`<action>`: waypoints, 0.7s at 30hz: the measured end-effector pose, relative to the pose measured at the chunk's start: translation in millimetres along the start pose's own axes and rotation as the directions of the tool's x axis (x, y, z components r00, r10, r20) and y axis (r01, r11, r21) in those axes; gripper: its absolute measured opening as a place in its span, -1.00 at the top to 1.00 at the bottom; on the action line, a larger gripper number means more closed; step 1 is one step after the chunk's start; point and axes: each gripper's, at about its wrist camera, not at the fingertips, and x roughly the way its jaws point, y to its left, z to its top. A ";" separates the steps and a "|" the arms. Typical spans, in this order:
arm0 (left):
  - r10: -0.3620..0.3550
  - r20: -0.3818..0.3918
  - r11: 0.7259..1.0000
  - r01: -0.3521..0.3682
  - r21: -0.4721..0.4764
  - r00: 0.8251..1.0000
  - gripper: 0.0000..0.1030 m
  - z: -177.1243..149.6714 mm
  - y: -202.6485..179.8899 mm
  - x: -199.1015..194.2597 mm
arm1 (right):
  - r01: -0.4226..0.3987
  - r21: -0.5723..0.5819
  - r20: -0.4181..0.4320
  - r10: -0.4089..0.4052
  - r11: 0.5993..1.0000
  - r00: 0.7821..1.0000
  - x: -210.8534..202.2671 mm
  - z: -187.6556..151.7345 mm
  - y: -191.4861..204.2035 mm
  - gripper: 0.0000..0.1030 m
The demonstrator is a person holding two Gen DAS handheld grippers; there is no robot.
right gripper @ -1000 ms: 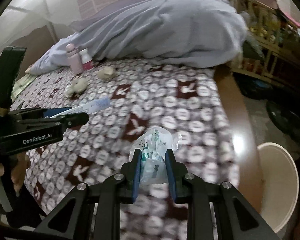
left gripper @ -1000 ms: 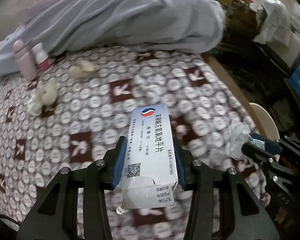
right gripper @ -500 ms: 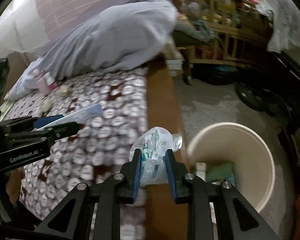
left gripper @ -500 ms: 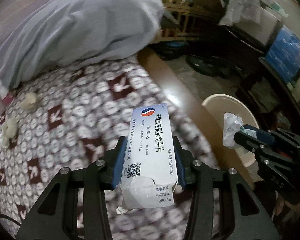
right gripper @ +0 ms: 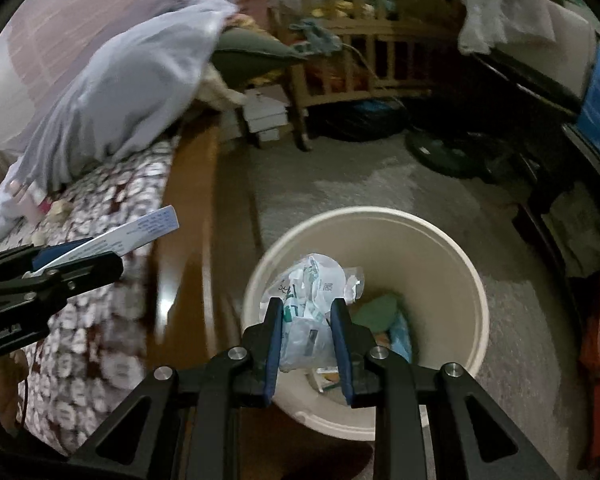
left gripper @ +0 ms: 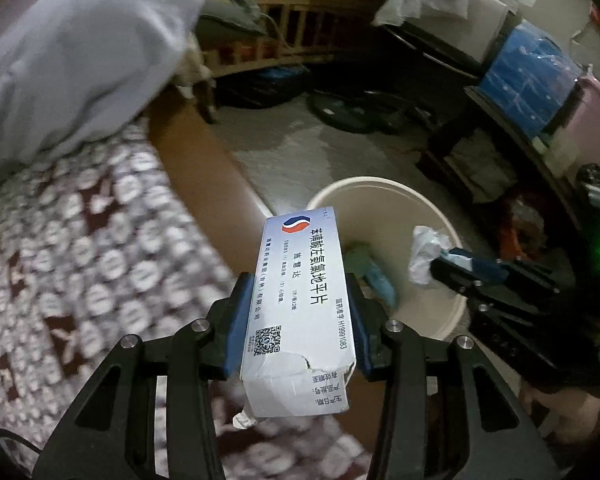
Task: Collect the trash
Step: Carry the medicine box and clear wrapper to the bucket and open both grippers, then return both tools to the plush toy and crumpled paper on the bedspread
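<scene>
My left gripper is shut on a white medicine box printed with Chinese text, held over the bed's edge beside the bin. My right gripper is shut on a crumpled clear plastic wrapper and hangs over the cream round trash bin, which holds some green and blue scraps. In the left wrist view the bin stands on the floor just past the box, and the right gripper reaches over it with the wrapper. The left gripper with its box shows at the left of the right wrist view.
A bed with a patterned maroon sheet and brown wooden side rail lies to the left, a grey blanket piled on it. Wooden furniture, dark objects and a blue box crowd the far side of the grey floor.
Both grippers have swung right, from over the bed to the bin beside it. The box and the wrapper stay gripped. The right gripper now hangs over the bin's opening.
</scene>
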 end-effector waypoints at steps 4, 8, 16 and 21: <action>-0.057 -0.019 0.998 0.057 -0.011 0.998 0.17 8.8 -13.8 13.3 | 0.014 0.040 -0.005 -0.013 0.999 1.000 5.5 -1.4 -18.2 0.56; -0.145 -0.027 0.988 0.143 -0.052 0.989 0.01 14.9 -21.4 20.0 | 0.033 0.083 -0.003 -0.033 0.996 0.999 9.1 -1.0 -31.4 0.30; -0.088 -0.041 0.992 0.084 -0.090 0.995 -0.23 8.7 -5.4 18.2 | 0.030 0.108 -0.008 -0.029 0.994 1.000 14.1 -2.3 -33.4 -0.16; 0.001 -0.026 0.996 -0.003 -0.094 1.000 -0.23 -1.0 13.7 11.4 | 0.006 0.092 -0.021 -0.005 0.996 1.000 17.1 -4.4 -19.2 -0.16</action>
